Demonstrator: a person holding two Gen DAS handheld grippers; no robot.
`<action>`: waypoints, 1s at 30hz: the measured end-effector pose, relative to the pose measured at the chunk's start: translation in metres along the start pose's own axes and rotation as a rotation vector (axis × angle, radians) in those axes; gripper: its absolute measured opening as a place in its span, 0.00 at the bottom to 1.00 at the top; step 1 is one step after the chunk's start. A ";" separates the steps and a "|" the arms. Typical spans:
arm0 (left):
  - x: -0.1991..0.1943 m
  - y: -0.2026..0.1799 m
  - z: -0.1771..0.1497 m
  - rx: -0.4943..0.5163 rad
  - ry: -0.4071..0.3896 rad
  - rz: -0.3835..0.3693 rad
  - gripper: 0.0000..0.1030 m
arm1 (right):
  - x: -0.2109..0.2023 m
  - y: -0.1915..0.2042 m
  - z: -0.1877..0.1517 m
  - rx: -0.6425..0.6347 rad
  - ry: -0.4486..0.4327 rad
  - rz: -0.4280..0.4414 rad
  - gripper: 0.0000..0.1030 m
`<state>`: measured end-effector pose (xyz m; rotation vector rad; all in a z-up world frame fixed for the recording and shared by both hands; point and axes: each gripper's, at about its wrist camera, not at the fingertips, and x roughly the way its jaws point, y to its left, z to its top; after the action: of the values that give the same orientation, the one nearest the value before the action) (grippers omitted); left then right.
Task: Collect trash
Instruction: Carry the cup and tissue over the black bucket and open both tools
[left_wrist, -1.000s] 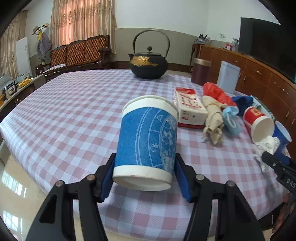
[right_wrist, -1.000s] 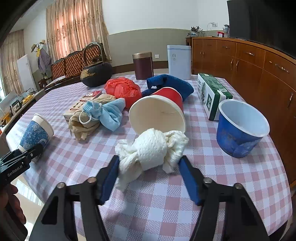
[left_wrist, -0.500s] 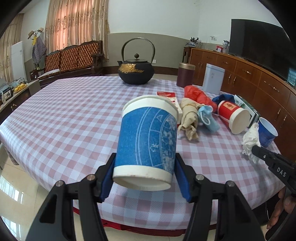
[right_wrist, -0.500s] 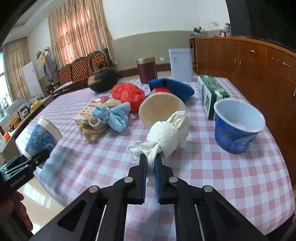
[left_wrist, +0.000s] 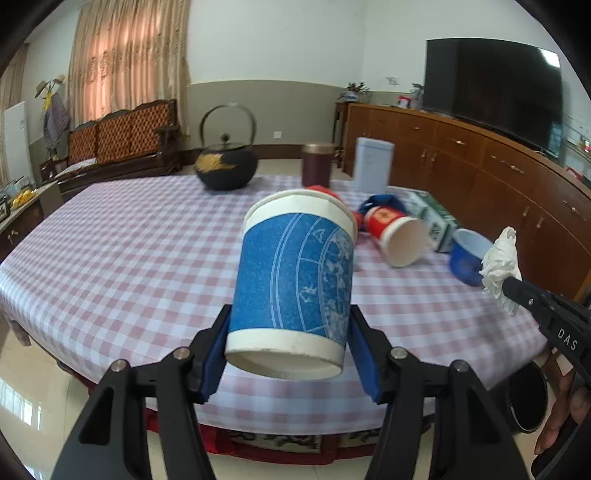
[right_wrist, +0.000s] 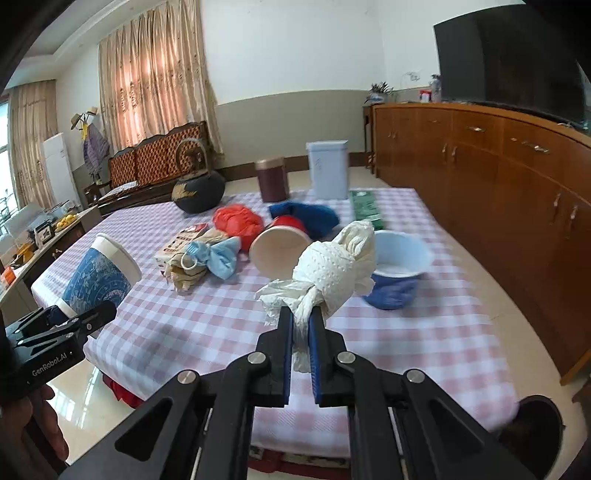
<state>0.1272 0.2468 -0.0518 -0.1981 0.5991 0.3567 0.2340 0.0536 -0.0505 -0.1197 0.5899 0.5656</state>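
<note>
My left gripper (left_wrist: 290, 347) is shut on a blue-and-white paper cup (left_wrist: 291, 280), held upright in the air in front of the table's near edge; the cup also shows in the right wrist view (right_wrist: 98, 277). My right gripper (right_wrist: 301, 325) is shut on a crumpled white paper towel (right_wrist: 332, 273), lifted above the checked tablecloth (right_wrist: 406, 332); the towel also shows in the left wrist view (left_wrist: 500, 264). A black trash bin (right_wrist: 535, 421) stands on the floor at the table's near right corner, also in the left wrist view (left_wrist: 526, 398).
On the table lie a tipped red paper cup (right_wrist: 280, 243), a blue bowl (right_wrist: 397, 271), a blue face mask (right_wrist: 218, 254), beige wrapping (right_wrist: 184, 269), a red bag (right_wrist: 238, 221), a blue cloth (right_wrist: 306, 216), a green carton (right_wrist: 365, 206) and a black teapot (left_wrist: 225, 168). A wooden sideboard (right_wrist: 517, 177) runs along the right.
My right gripper shut on the paper towel and lifted it off the table. Both grippers drew back from the table, so the near edge, floor and bin now show.
</note>
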 end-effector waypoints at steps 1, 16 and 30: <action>-0.005 -0.007 0.000 0.008 -0.004 -0.012 0.59 | -0.005 -0.003 0.000 0.003 -0.004 -0.005 0.08; -0.046 -0.109 0.002 0.138 -0.047 -0.162 0.59 | -0.102 -0.088 -0.016 0.095 -0.088 -0.159 0.08; -0.059 -0.200 -0.011 0.255 -0.046 -0.315 0.59 | -0.165 -0.160 -0.048 0.159 -0.102 -0.296 0.08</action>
<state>0.1529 0.0436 -0.0108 -0.0376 0.5518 -0.0211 0.1835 -0.1711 -0.0068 -0.0262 0.5044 0.2351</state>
